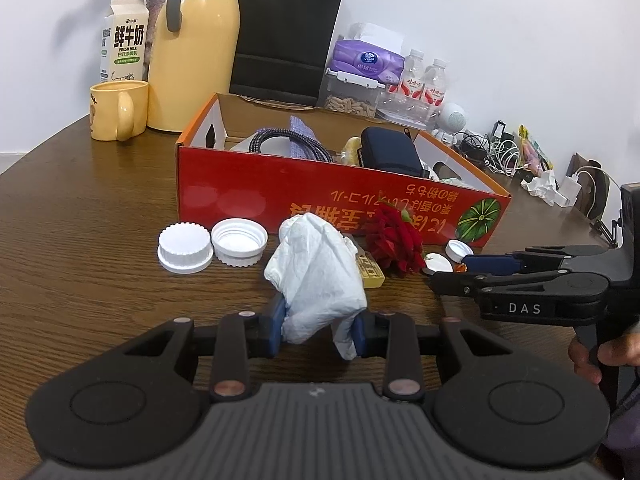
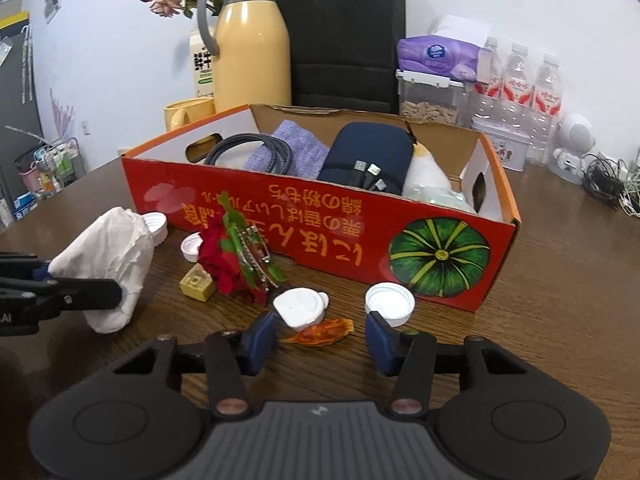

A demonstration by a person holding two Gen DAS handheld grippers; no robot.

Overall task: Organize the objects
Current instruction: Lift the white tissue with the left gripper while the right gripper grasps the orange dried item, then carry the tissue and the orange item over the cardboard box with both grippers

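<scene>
Left gripper (image 1: 319,330) clamped on one crumpled tissue (image 1: 316,276), right gripper (image 2: 320,338) wide open, holding nothing, four white caps (image 1: 185,252) near one red box (image 2: 320,216) holding pouch (image 2: 366,160), cable (image 2: 248,150), cloth (image 2: 296,148)

Left gripper (image 1: 319,330) clamped on crumpled white tissue (image 1: 316,276), held just above the wooden table (image 1: 80,280). Beyond it the red cardboard box (image 1: 320,196); two white caps (image 1: 212,246) near-left of the box, red rose (image 1: 394,242) and small yellow block (image 1: 372,272) right of the tissue. Right gripper (image 1: 452,270) reaches in from the right, fingertips close together by a small white lid (image 1: 438,263).
</scene>
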